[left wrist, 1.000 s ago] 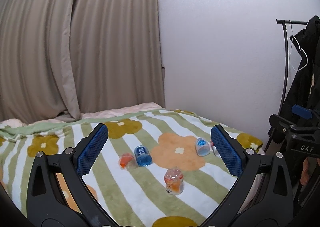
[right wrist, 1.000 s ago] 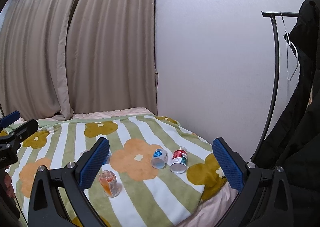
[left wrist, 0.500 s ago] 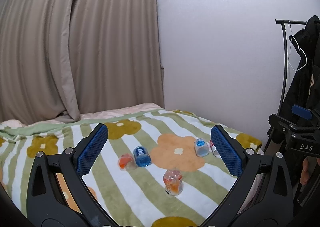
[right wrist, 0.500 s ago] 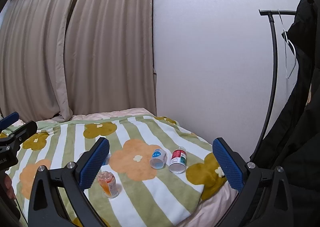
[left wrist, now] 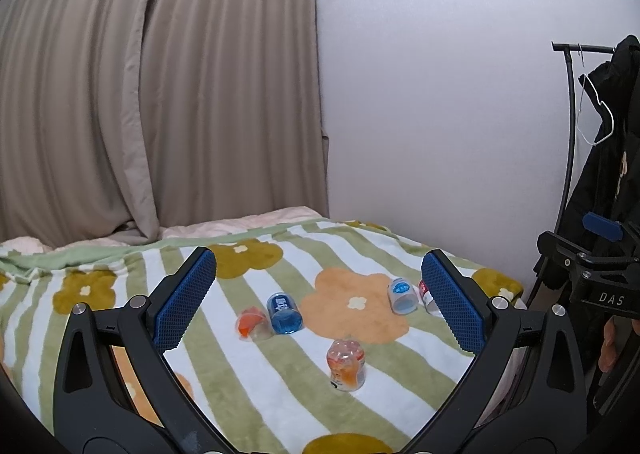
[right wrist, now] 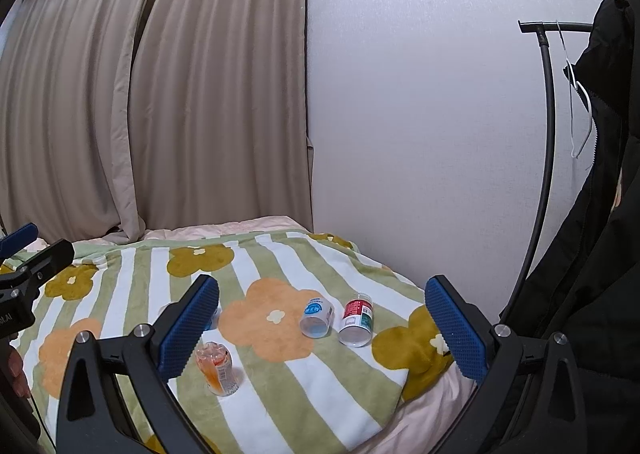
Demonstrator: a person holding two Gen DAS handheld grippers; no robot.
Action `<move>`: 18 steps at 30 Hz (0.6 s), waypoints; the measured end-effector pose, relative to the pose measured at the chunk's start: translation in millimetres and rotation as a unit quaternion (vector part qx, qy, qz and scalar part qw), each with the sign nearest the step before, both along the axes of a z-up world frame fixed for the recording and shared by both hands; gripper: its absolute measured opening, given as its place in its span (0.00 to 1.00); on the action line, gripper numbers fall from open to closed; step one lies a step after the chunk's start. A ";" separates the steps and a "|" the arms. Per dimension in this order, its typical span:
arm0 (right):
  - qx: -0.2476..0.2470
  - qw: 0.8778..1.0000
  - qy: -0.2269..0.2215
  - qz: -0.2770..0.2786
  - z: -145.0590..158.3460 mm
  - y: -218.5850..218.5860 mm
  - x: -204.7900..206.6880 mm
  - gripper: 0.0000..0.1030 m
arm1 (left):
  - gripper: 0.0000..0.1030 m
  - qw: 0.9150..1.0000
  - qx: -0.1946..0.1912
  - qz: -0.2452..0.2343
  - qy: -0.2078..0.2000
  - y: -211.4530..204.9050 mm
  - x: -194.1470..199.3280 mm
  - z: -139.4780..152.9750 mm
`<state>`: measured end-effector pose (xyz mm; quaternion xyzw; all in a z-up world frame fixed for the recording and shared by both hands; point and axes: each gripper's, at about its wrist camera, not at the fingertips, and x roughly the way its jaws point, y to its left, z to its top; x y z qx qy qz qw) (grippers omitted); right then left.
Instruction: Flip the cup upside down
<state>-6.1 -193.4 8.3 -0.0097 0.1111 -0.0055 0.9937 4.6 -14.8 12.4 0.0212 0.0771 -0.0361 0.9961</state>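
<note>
Cups, five in the left wrist view, dotted the bed's fleecy striped flower blanket [left wrist: 120, 294]: a clear orange-printed cup [left wrist: 346, 365] stood inverted nearest, an orange-tinted cup [left wrist: 251, 324] and a blue cup [left wrist: 285, 313] lay touching, a blue-labelled cup [left wrist: 402, 295] and a red-labelled cup [left wrist: 426, 291] lay right, below the left tool [left wrist: 318, 298], spread wide and empty. The right wrist view showed the right tool [right wrist: 320, 330] equally spread and empty above the orange-printed cup [right wrist: 218, 368], blue-labelled cup [right wrist: 317, 316] and red-labelled cup [right wrist: 356, 319], all clear cylindrical plastic.

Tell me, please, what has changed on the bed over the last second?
Almost nothing: only a slight drift of both cameras. The left gripper and right gripper stay open and empty. The cups, including the orange cup and blue cup, lie untouched on the blanket.
</note>
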 end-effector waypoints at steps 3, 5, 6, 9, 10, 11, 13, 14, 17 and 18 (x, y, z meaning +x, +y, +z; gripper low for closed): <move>0.001 1.000 0.000 0.000 0.0 0.3 -0.2 1.00 | 1.00 1.000 0.000 0.001 -0.001 0.6 -0.4 0.5; 0.000 1.000 0.000 0.000 0.0 0.8 -0.3 1.00 | 1.00 1.000 -0.001 0.000 -0.001 0.7 -0.4 0.7; 0.000 1.000 0.000 0.000 0.2 -0.4 -0.6 1.00 | 1.00 1.000 -0.001 0.001 -0.001 0.6 -0.2 0.7; 0.000 1.000 0.000 0.000 0.2 0.3 -0.3 1.00 | 1.00 1.000 0.001 0.007 -0.006 0.7 -3.4 1.8; 0.000 1.000 0.000 -0.001 0.1 0.7 -0.3 1.00 | 1.00 1.000 0.003 0.010 -0.009 0.7 -3.7 2.3; 0.000 1.000 0.000 -0.001 0.1 0.7 -0.3 1.00 | 1.00 1.000 0.004 0.013 -0.013 0.1 -4.1 2.9; 0.000 1.000 0.000 -0.001 0.1 0.5 -0.2 1.00 | 1.00 1.000 0.008 0.018 -0.022 -1.6 -5.7 4.0; 0.001 1.000 0.000 0.000 0.1 -0.3 -0.1 1.00 | 1.00 0.999 0.009 0.019 -0.026 -2.1 -6.6 4.1; 0.000 1.000 0.000 0.000 0.0 0.8 -0.3 1.00 | 1.00 0.999 0.009 0.018 -0.031 -3.6 -7.4 5.1; 0.000 1.000 0.000 0.000 0.1 0.5 -0.5 1.00 | 1.00 0.999 0.007 0.013 -0.031 -3.8 -7.8 4.9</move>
